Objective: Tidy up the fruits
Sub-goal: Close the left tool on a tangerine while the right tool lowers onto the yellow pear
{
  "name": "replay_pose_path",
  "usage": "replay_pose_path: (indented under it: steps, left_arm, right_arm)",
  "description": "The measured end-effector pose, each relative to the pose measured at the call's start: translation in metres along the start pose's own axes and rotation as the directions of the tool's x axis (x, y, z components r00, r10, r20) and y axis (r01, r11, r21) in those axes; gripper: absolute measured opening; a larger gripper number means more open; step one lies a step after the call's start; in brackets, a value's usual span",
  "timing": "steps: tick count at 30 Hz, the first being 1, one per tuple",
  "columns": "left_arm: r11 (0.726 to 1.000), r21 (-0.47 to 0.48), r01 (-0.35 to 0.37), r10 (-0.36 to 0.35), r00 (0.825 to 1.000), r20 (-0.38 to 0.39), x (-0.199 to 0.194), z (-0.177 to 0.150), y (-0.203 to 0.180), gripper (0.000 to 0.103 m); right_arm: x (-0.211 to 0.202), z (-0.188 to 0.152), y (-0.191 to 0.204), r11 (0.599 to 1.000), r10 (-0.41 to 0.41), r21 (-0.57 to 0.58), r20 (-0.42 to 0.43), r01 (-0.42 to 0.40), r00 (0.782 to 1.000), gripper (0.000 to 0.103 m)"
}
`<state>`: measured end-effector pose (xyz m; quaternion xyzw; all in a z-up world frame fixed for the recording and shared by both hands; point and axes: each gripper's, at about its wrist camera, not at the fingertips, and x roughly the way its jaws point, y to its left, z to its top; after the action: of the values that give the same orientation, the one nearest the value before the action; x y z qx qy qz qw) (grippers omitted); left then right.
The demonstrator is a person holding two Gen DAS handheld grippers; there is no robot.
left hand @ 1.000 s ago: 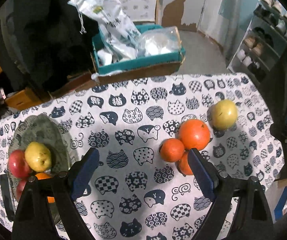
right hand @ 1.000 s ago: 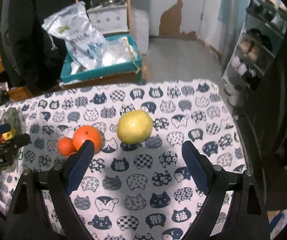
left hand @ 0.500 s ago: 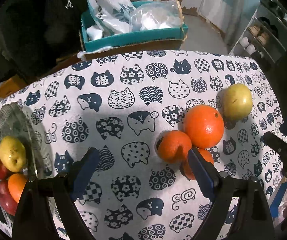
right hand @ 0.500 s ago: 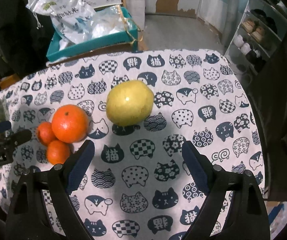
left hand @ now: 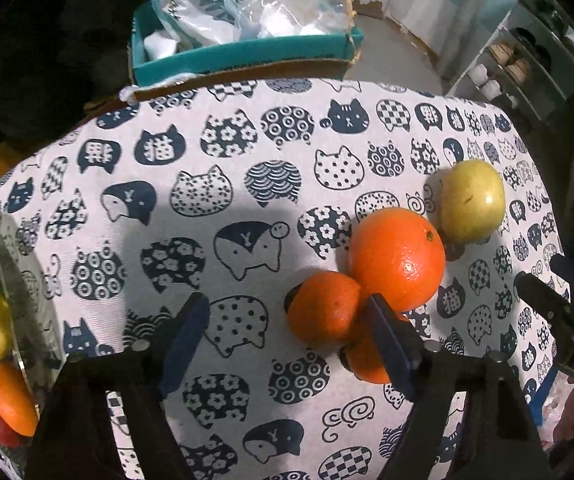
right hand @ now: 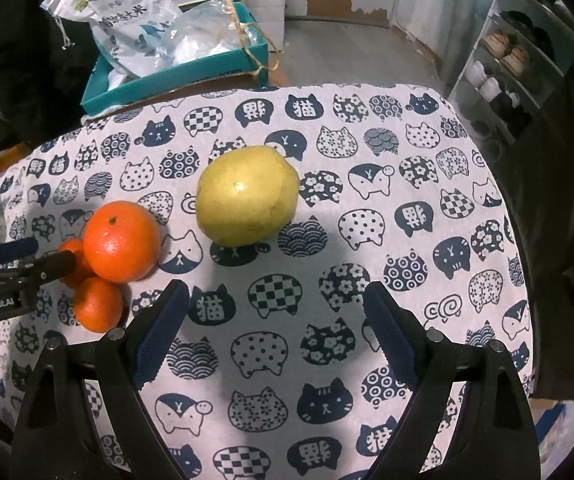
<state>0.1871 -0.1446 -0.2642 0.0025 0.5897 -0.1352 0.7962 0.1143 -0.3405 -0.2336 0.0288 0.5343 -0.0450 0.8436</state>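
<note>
Cluttered room, table draped in a white cloth (right hand: 327, 240) printed with navy cat heads.

Left gripper (left hand: 287, 340): jaws closing, tilted steeply down over the cloth, nothing pressed between the blue pads; only printed cloth in the gap. Right-hand pad (left hand: 387, 340) in front of the lower small orange (left hand: 361, 362), just beside the upper small orange (left hand: 323, 304). Touching both, the big orange (left hand: 397, 258). Just past the big orange, toward the cloth's right edge, a yellow-green pear (left hand: 471, 200). Far to the left of the big orange, a glass plate (left hand: 19, 280) with a yellow pear, an orange and red apples.

Right gripper (right hand: 275, 320): jaws spread wide, grasping nothing, hovering over bare cloth just in front of the pear (right hand: 247, 196).

Behind the table, beyond the big orange, a teal box (right hand: 175, 76) stuffed with plastic bags. Off to its right, a shelf of shoes (right hand: 507, 64).
</note>
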Motion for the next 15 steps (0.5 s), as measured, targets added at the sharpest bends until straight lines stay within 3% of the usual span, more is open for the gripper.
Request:
replay_pose_path:
  steps: [6,10,15]
  left_arm:
    - [0.998,0.016,0.055,-0.055,0.998,-0.008,0.005,0.000,-0.006,0.062]
    - [0.995,0.041,0.092,-0.092,0.996,-0.010,0.003,0.000,-0.011,0.041]
    - [0.996,0.082,0.040,-0.041,0.999,0.010,-0.001,-0.003,-0.018,0.040]
  right_arm:
    - [0.005,0.002,-0.003,1.000,0.000,0.010,-0.008,0.000,1.000,0.088]
    - [0.010,0.005,-0.004,1.000,0.018,0.021,-0.016,-0.017,1.000,0.088]
    - [0.024,0.016,-0.005,0.997,0.063,0.042,-0.034,-0.061,0.997,0.088]
